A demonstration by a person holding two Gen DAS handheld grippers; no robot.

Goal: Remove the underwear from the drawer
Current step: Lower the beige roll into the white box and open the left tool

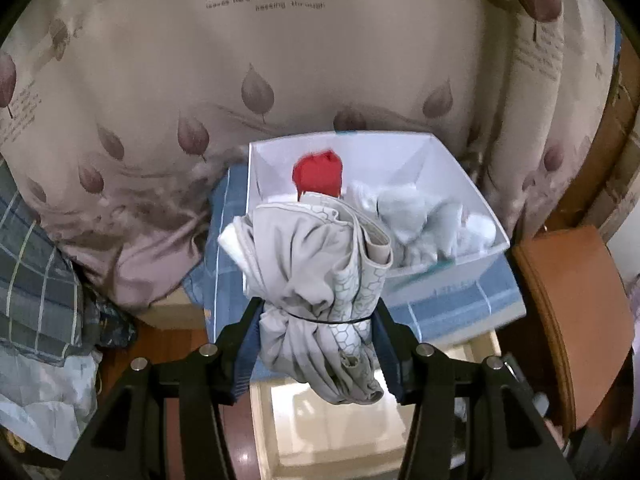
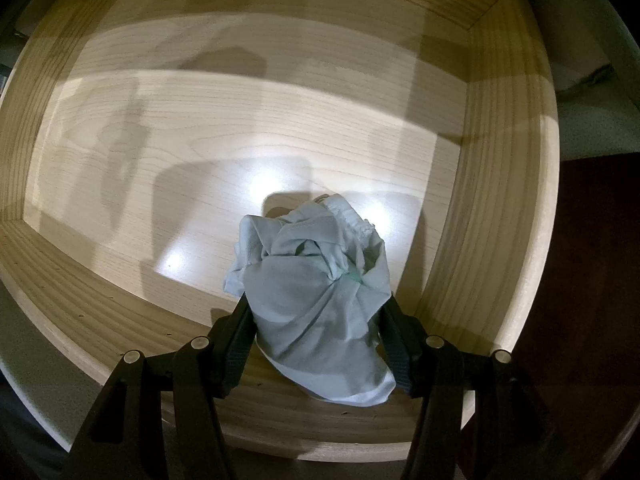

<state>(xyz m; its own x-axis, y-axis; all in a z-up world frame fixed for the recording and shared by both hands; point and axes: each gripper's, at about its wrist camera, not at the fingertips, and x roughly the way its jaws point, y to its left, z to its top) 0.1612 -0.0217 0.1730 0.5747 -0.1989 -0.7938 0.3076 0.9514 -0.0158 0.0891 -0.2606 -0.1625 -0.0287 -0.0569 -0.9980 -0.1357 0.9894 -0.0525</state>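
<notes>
Underwear in two bundles, one per gripper. Left gripper (image 1: 316,336) clamps a beige bundle (image 1: 320,280), honeycomb print on part of the cloth, a thin dark band cinched around its middle. Both fingers (image 1: 248,340) press into the fabric from either side; cloth bulges above and hangs below the pads. Bundle is held in the air, clear of any surface.

Beyond it, a white box (image 1: 460,184) sits on a blue checked cloth (image 1: 460,304). Inside the box: a red piece (image 1: 318,176) toward the far left corner, pale crumpled pieces (image 1: 424,220) along the right side. Behind the box, a beige quilt (image 1: 200,92) with leaf print and lettering fills the background. Plaid fabric (image 1: 36,264) at far left. A brown wooden chair (image 1: 572,304) at right, partly cut off. Below the gripper, a pale glossy surface, too blurred to identify.

Right gripper (image 2: 316,332) points down into the drawer (image 2: 500,216), light wood, walls on all sides. It is closed on a pale blue-grey bundle (image 2: 312,292), fingers (image 2: 240,336) pressed against both flanks. A crinkled edge shows at the bundle's top, a hint of green at one fold. Bundle sits near the drawer's near wall; whether it touches the floor cannot be told, though its shadow falls close behind it. Drawer floor otherwise bare wood with glare spots and gripper shadows.
</notes>
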